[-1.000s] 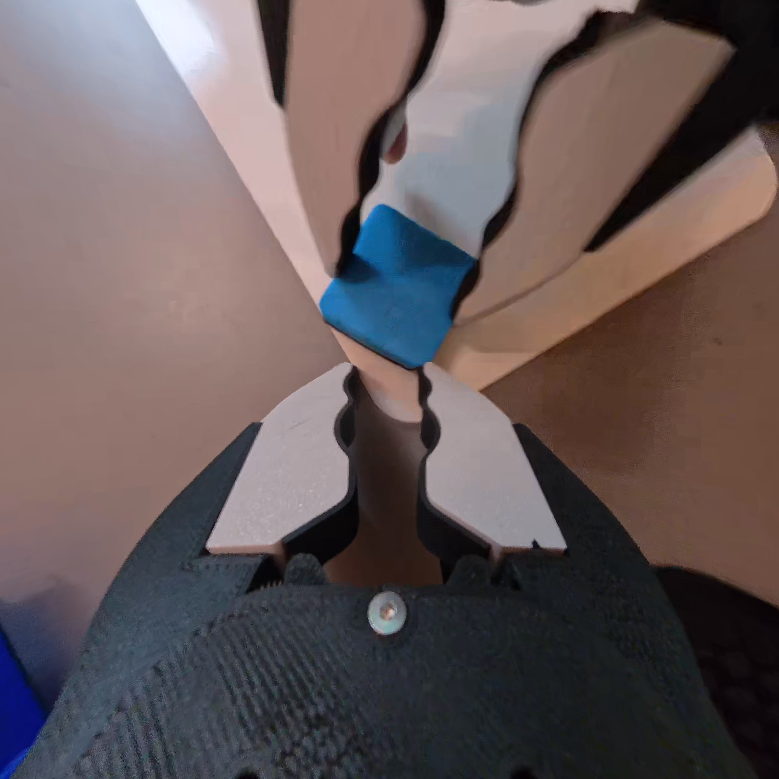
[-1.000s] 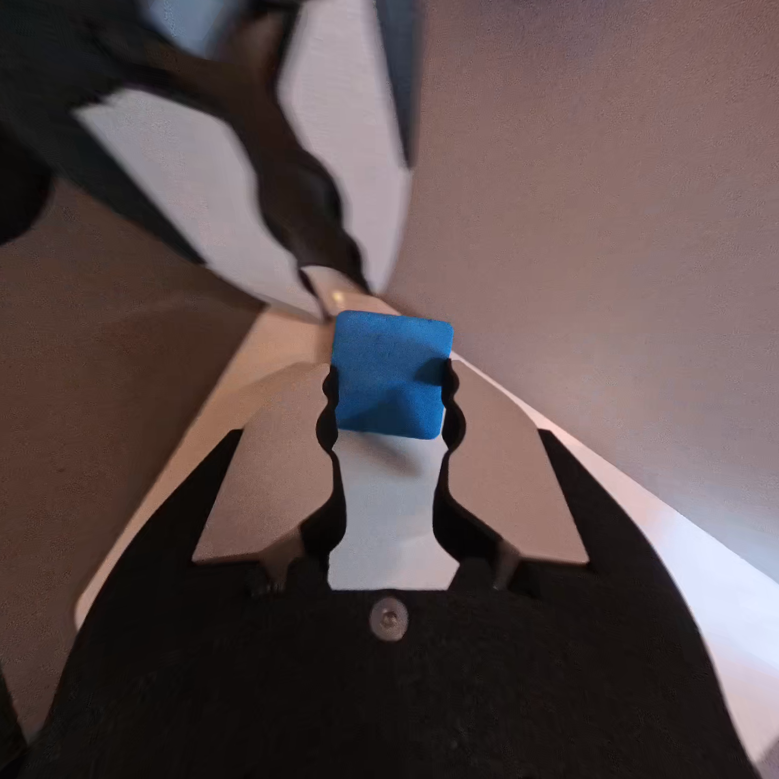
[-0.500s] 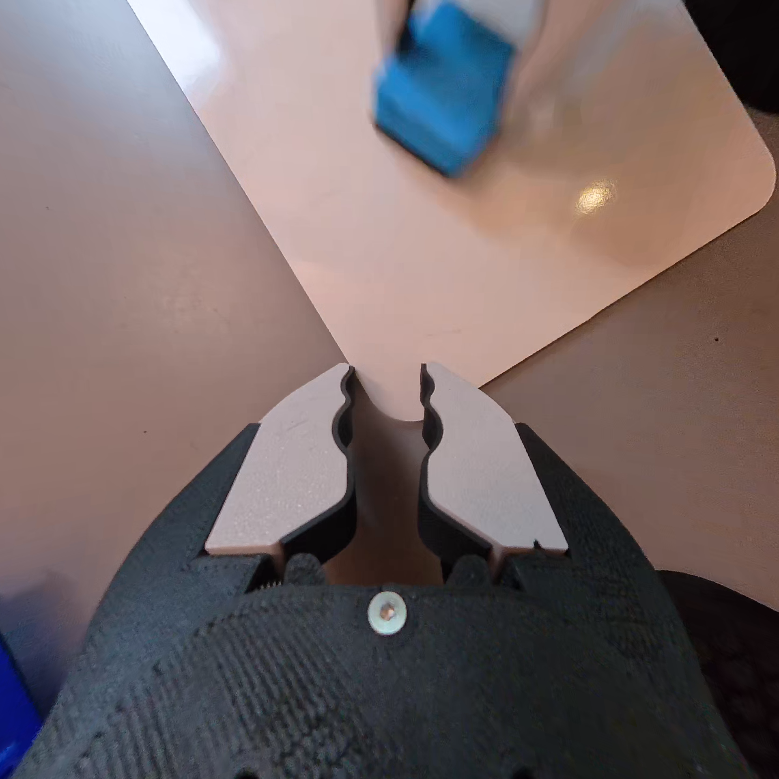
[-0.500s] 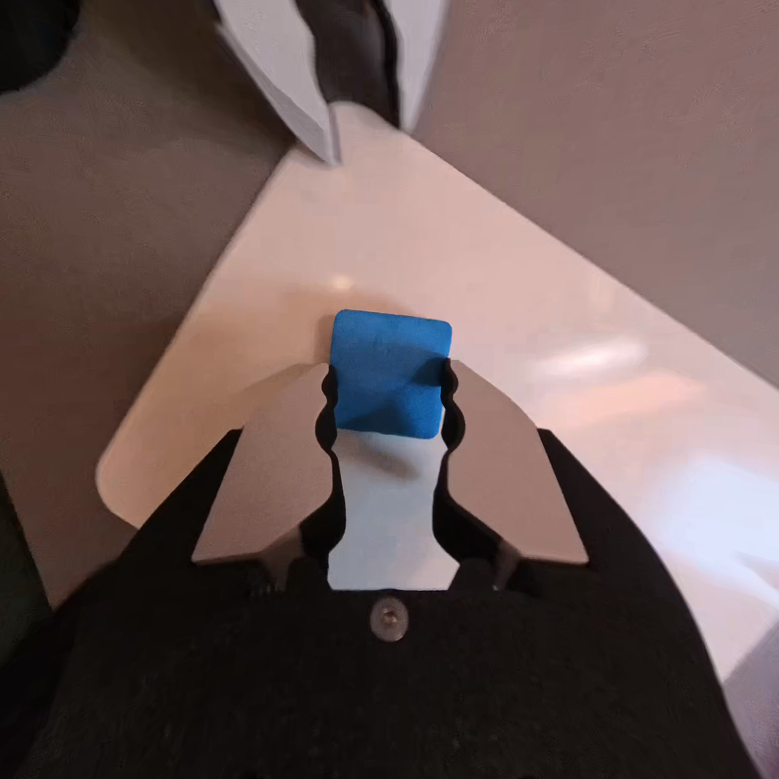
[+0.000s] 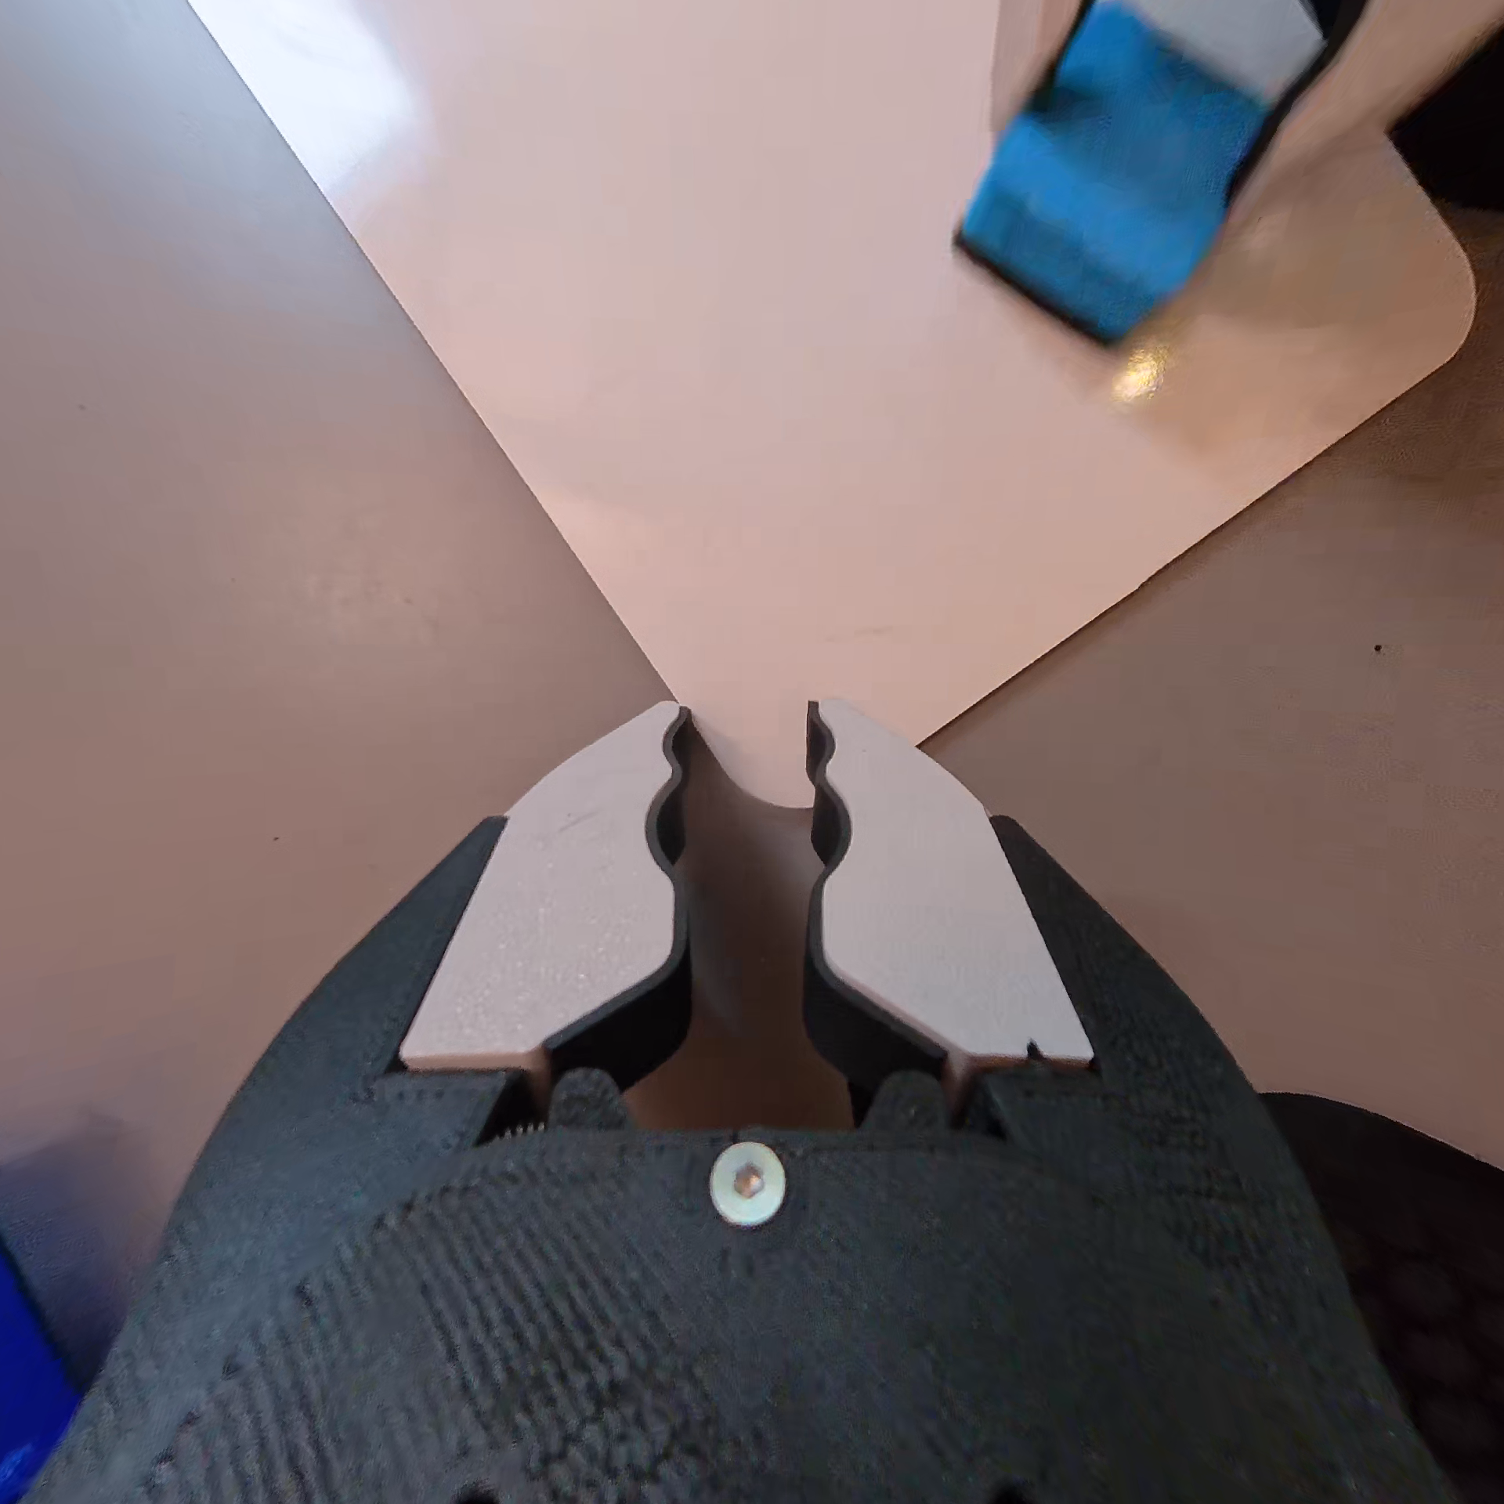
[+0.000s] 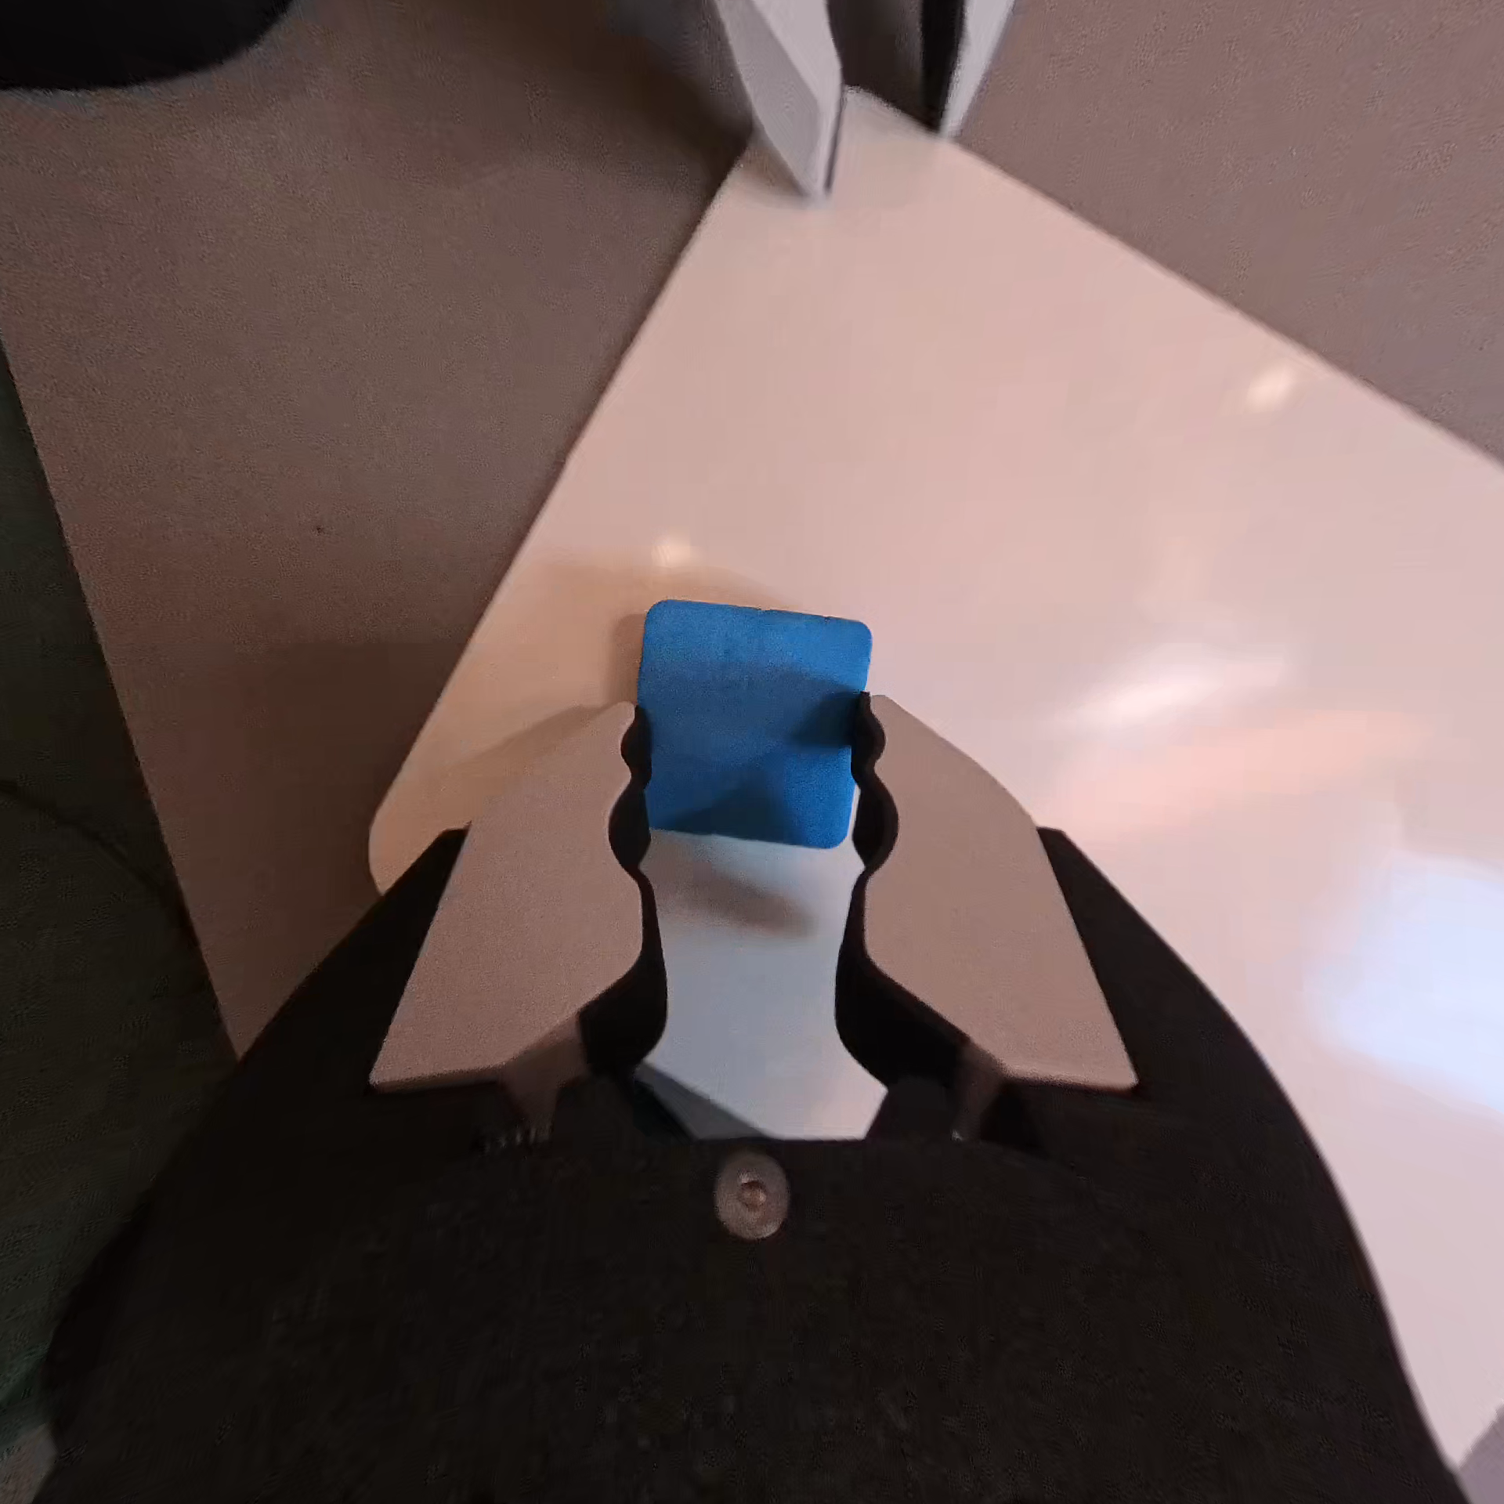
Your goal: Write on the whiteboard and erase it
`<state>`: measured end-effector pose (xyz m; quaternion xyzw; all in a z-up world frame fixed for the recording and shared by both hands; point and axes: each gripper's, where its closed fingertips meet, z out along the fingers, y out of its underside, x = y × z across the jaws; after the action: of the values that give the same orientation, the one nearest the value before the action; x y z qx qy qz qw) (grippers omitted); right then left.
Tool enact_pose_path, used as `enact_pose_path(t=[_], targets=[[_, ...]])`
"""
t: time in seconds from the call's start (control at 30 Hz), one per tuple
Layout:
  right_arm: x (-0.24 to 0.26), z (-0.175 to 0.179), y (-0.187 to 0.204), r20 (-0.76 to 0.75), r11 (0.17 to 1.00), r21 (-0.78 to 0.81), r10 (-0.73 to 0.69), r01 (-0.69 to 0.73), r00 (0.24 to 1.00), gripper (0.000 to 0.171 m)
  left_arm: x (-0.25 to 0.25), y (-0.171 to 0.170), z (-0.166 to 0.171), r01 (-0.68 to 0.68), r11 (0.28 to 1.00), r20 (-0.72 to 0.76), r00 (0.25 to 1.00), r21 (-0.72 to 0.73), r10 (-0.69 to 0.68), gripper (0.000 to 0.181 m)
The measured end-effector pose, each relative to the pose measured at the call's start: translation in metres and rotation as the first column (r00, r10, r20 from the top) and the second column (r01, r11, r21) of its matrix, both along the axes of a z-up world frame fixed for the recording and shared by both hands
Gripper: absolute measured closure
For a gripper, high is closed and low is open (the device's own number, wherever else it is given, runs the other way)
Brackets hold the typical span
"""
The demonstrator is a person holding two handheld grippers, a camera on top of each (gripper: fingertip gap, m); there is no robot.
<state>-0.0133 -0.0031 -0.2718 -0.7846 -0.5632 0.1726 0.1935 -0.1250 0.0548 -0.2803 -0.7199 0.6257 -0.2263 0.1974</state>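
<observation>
From my left gripper (image 5: 747, 724), fingers narrowly apart and empty over the board's (image 5: 732, 366) near corner, I see the eraser (image 5: 1115, 187) has slid from mid-board to the far right corner. From my right gripper (image 6: 749, 716), clamped on that eraser (image 6: 753, 716), the board (image 6: 1017, 504) looks clean, so I judge erasing is nearly done.
</observation>
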Motion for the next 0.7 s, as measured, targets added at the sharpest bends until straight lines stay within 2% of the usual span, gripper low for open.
enact_pose_path(t=[0.1,0.2,0.3,0.43,0.6,0.7], targets=[[0.071,-0.001,0.018,0.031,0.983,-0.006,-0.181,0.181,0.983,0.123,0.000,0.000,0.000,0.001,1.000,-0.001,1.000,0.001,-0.001,0.154],[0.133,-0.001,0.063,0.030,0.937,0.006,-0.350,0.350,0.936,0.122,0.000,0.000,0.000,0.000,1.000,-0.003,1.000,-0.001,0.000,0.154],[0.156,-0.002,0.111,-0.023,0.896,0.016,-0.443,0.443,0.896,0.122,0.000,0.000,0.000,-0.006,1.000,-0.006,1.000,0.002,0.006,0.154],[0.113,-0.002,0.137,-0.056,0.921,0.034,-0.386,0.388,0.921,0.122,0.000,0.000,0.000,-0.012,1.000,-0.006,1.000,-0.001,0.012,0.154],[0.030,-0.002,0.113,-0.084,0.978,0.042,-0.198,0.202,0.977,0.122,0.000,0.000,0.000,-0.012,1.000,-0.006,1.000,0.000,0.012,0.154],[0.006,-0.001,0.100,-0.095,0.992,0.041,-0.118,0.123,0.988,0.122,0.000,0.000,0.000,-0.011,1.000,-0.005,1.000,0.000,0.011,0.154]])
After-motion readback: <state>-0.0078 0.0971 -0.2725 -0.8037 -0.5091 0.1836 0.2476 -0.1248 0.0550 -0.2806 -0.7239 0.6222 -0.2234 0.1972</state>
